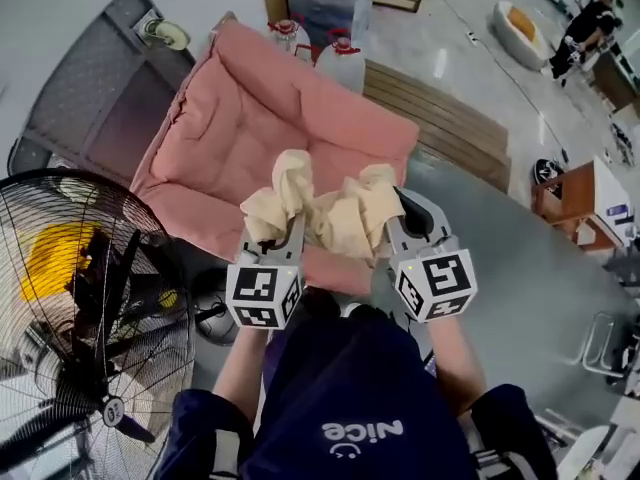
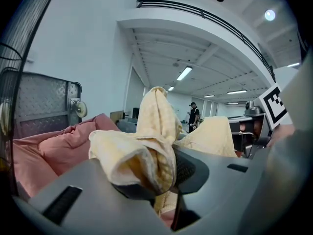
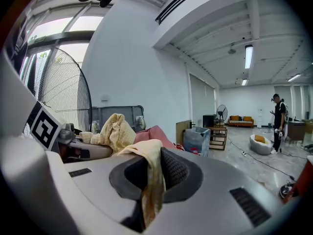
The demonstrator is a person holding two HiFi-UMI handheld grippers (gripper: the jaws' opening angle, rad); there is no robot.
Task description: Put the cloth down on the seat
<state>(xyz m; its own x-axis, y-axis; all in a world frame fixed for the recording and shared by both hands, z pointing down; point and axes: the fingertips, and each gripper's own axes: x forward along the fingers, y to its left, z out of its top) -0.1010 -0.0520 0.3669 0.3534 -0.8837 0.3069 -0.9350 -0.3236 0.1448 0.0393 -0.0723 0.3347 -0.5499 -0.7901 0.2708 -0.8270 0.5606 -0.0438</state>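
Open hall, grey floor. Pink seat (image 1: 240, 118) upper centre. Yellow cloth (image 1: 320, 208) bunched in air, frame centre, over seat's near edge. Left gripper (image 1: 283, 236) clamped on thick bunch; right gripper (image 1: 402, 230) nearly closed, pinching thin fold. Risks: thin fold slipping free; early release dropping cloth onto floor.

The person is wearing a dark navy short-sleeved top (image 1: 350, 408) bearing white "nice" lettering and a small smiley. The left gripper (image 1: 283, 226) and right gripper (image 1: 398, 220) are showing smooth light-grey shells and black ribbed pads (image 3: 174, 169), and each is carrying a white cube (image 1: 263, 295) printed with black square markers.
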